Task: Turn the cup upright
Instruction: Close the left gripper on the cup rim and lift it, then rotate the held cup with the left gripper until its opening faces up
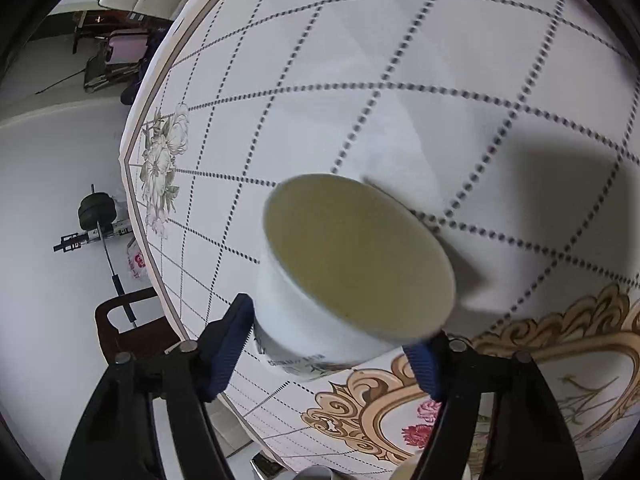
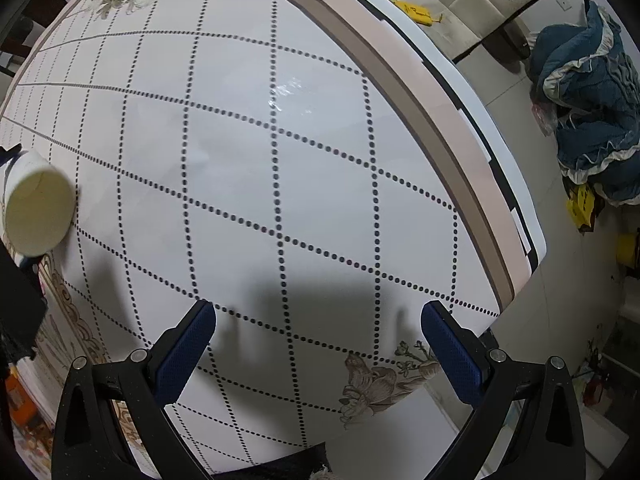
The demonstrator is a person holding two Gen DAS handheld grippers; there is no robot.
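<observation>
A white paper cup [image 1: 340, 276] with a cream inside is held tilted above the table, its open mouth facing the left wrist camera. My left gripper [image 1: 332, 344] is shut on the cup's lower wall, blue pads on both sides. In the right wrist view the same cup [image 2: 36, 208] shows at the far left edge, mouth toward the camera, with part of the left gripper beside it. My right gripper [image 2: 318, 344] is open and empty above the table, well right of the cup.
The round white table [image 2: 280, 140] has a dotted grid, flower prints and a gold ornament [image 1: 400, 408]. Its edge [image 2: 460, 140] curves at the right. A chair [image 1: 132, 328] and a dumbbell [image 1: 98, 212] are on the floor; blue cloth [image 2: 588, 120] lies at the right.
</observation>
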